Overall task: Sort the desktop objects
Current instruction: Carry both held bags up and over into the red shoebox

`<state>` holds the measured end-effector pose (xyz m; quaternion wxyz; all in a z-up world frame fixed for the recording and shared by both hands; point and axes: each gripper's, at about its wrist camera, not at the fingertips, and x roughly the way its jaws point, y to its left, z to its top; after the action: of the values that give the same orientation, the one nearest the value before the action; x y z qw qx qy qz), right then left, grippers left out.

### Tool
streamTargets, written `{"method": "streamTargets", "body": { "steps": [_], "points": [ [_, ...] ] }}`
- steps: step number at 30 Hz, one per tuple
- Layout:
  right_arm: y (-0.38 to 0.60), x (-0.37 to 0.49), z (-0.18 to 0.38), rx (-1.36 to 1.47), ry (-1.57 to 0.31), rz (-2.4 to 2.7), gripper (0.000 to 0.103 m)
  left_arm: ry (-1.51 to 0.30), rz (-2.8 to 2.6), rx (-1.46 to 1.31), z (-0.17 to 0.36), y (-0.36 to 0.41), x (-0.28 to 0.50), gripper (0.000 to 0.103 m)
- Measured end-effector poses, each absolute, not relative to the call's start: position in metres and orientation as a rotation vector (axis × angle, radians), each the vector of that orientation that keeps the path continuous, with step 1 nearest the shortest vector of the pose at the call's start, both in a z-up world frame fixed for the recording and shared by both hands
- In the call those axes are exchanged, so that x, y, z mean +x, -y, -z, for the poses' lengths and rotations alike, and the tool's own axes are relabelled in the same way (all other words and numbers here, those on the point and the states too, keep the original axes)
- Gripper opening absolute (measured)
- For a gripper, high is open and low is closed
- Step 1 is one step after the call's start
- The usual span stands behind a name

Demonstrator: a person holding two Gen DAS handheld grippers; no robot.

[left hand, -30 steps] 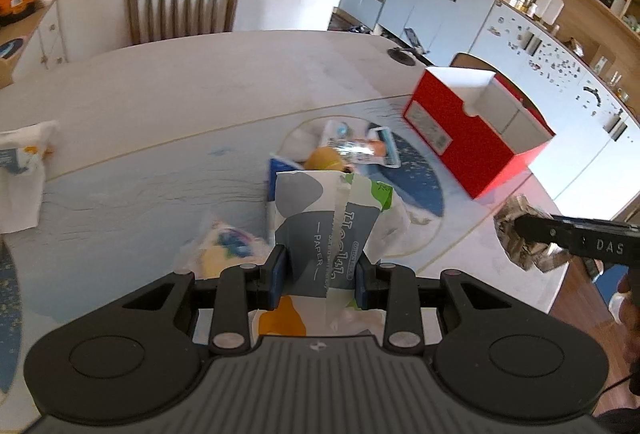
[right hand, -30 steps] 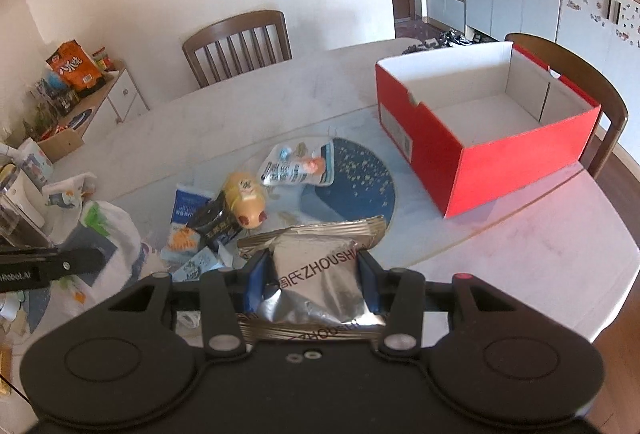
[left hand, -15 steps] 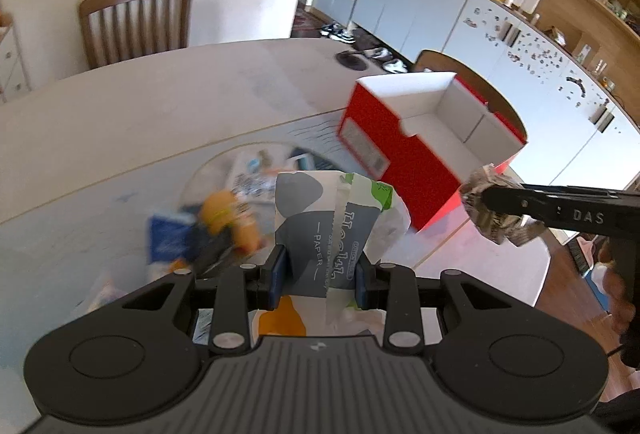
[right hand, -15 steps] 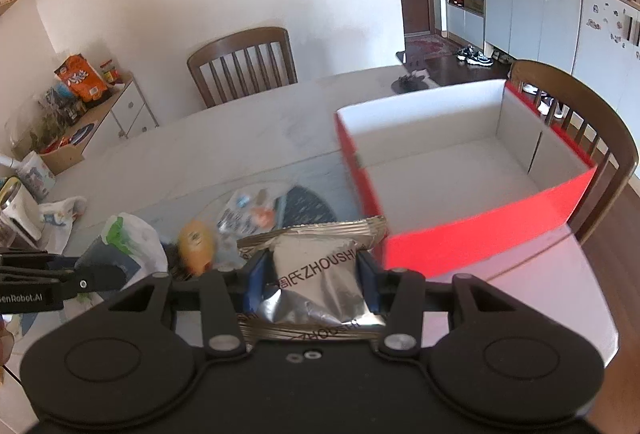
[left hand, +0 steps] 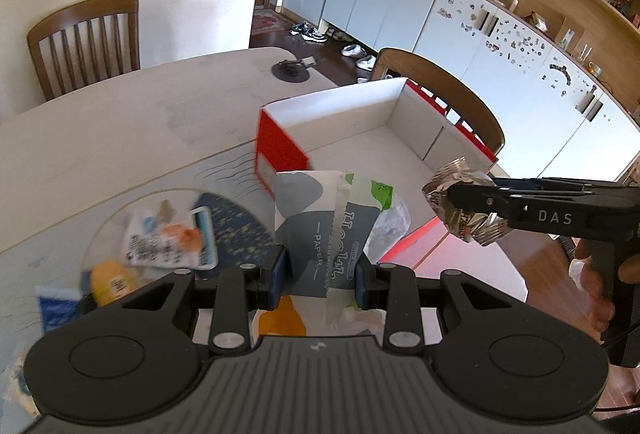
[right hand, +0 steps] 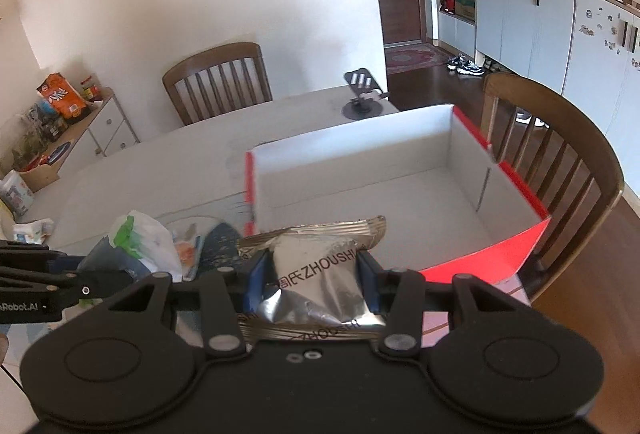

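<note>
My left gripper (left hand: 319, 280) is shut on a white, grey and green tissue pack (left hand: 324, 222) and holds it in the air at the near left corner of the open red box (left hand: 280, 148). My right gripper (right hand: 311, 282) is shut on a silver snack packet (right hand: 316, 270) and holds it over the box's near edge (right hand: 500, 250). The box's white inside (right hand: 380, 202) holds nothing. The right gripper with the silver packet (left hand: 464, 210) shows at the right of the left wrist view. The left gripper (right hand: 60, 286) with the tissue pack (right hand: 136, 246) shows at the left of the right wrist view.
On the table left of the box lie a clear snack pouch (left hand: 168, 238), a yellow object (left hand: 112, 276) and a blue packet (left hand: 56, 308) near a dark blue mat (left hand: 236, 226). A phone stand (right hand: 362, 94) stands behind the box. Wooden chairs (right hand: 560, 154) stand around the table.
Both grippers have moved right and forward toward the red box, each still holding its packet. The box now fills more of both views and the loose items have slid to the left.
</note>
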<state>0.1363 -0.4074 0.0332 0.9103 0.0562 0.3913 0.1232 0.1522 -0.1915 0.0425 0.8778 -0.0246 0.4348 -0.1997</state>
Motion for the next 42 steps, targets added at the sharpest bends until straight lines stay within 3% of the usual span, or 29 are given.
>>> {"method": "streamTargets", "body": {
  "steps": [19, 42],
  "points": [
    [0.464, 0.194, -0.002, 0.067, -0.831, -0.212, 0.046, -0.930, 0.407, 0.002, -0.033, 0.272, 0.234, 0.031],
    [0.474, 0.250, 0.037, -0.011, -0.887, -0.231, 0.046, -1.022, 0.435, 0.192, 0.020, 0.334, 0.316, 0.031]
  ]
}}
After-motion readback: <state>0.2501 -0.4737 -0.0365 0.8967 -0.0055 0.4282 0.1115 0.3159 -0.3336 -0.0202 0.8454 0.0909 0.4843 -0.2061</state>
